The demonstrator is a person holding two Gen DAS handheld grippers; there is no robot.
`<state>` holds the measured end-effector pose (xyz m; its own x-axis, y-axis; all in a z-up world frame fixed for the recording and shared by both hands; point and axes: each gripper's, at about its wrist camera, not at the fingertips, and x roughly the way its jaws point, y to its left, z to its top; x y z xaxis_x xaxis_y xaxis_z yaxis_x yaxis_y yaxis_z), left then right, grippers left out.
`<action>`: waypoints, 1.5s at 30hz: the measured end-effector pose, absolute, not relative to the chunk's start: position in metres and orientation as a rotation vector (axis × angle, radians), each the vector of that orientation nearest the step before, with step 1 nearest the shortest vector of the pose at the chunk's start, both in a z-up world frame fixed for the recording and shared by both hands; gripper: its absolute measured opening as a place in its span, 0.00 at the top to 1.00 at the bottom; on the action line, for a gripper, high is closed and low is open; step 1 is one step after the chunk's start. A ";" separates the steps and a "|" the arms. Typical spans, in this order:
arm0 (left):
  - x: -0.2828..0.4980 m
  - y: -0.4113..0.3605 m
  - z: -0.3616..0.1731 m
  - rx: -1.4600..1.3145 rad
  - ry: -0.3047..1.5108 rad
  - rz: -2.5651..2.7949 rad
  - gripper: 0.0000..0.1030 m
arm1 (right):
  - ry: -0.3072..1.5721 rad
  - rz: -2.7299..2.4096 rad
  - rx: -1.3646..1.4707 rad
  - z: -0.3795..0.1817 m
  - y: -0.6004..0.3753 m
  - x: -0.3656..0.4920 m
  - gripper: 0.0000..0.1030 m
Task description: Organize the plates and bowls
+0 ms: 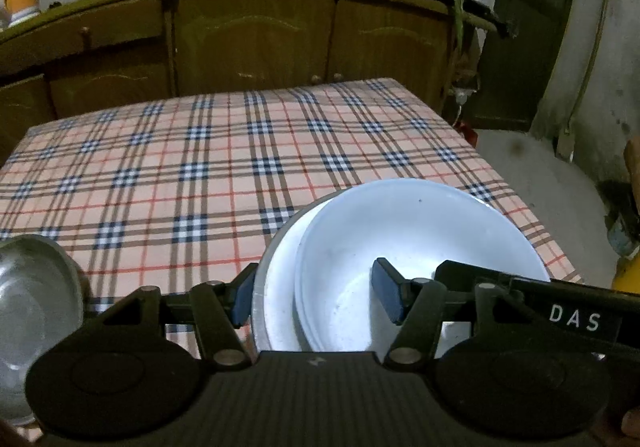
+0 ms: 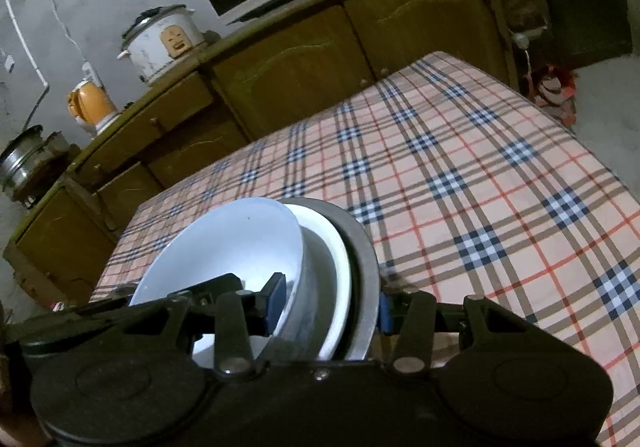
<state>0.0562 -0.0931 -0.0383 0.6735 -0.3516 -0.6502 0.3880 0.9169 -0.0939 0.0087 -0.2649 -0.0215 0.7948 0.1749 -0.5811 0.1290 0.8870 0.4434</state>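
Apparently I have both grippers straddling the nested stack: left gripper (image 1: 316, 297) and right gripper (image 2: 328, 305) each spread wide across opposite rims, steadying the white bowl (image 1: 416, 239) over the checked table (image 1: 180, 167).

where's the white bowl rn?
White bowl is nested atop the dish stack at the plaid table's near edge, straddled by both grippers' fingers.

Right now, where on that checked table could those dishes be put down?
Most of the plaid tablecloth is bare, from the stacked white bowls back to the far edge by the wooden cabinets. It is crowded only at the near edge: the stack there, and a metal bowl at the near left.
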 end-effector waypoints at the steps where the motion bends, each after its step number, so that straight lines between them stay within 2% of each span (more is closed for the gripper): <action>1: 0.054 -0.091 -0.035 0.056 0.712 -0.414 0.40 | 0.655 0.029 0.487 -0.019 -0.263 0.007 0.45; 18: 0.024 -0.045 -0.003 0.049 0.632 -0.330 0.40 | 0.617 0.112 0.451 0.015 -0.215 -0.005 0.45; 45: 0.011 0.061 0.002 -0.036 0.591 -0.165 0.40 | 0.647 0.278 0.350 0.028 -0.093 0.016 0.45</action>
